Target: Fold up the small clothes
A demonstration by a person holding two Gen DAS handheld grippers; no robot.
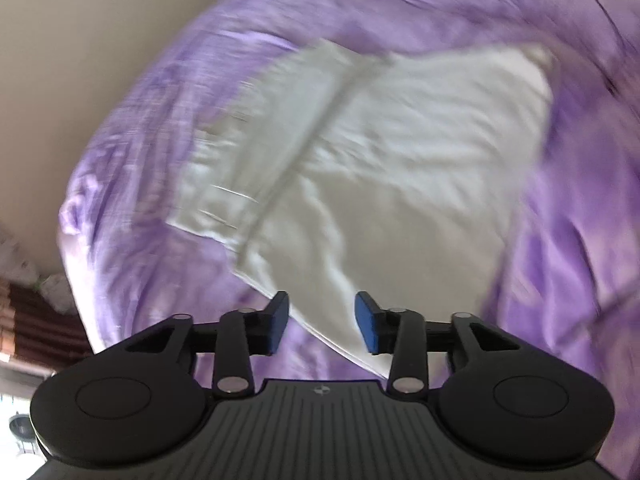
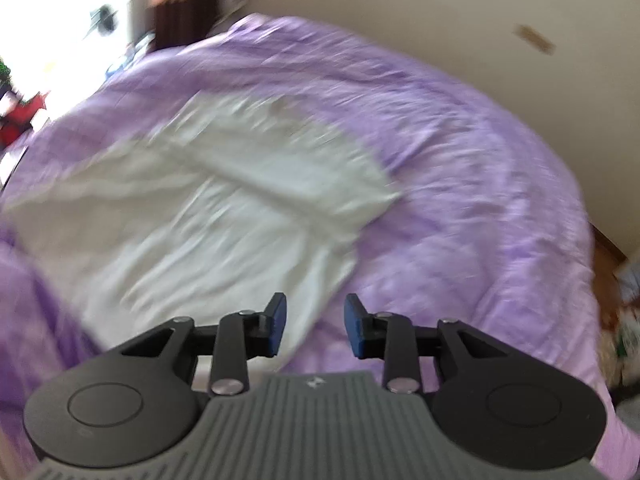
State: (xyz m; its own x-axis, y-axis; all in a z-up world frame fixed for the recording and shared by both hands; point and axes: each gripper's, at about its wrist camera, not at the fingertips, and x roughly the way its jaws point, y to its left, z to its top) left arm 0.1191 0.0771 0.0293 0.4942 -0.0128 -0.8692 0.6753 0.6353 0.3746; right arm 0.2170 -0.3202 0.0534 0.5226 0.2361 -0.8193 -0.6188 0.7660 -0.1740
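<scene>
No text, label or number can be read anywhere

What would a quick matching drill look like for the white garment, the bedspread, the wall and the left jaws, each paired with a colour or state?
Column one:
1. garment
2. bedspread
3. wall
4. left gripper

Column two:
A. purple
B. jaws open, holding nothing
C. white, spread out
D. beige

Pairs: 1-C, 2-A, 3-D, 4-B. The right gripper also has its jaws open above the garment's edge.
</scene>
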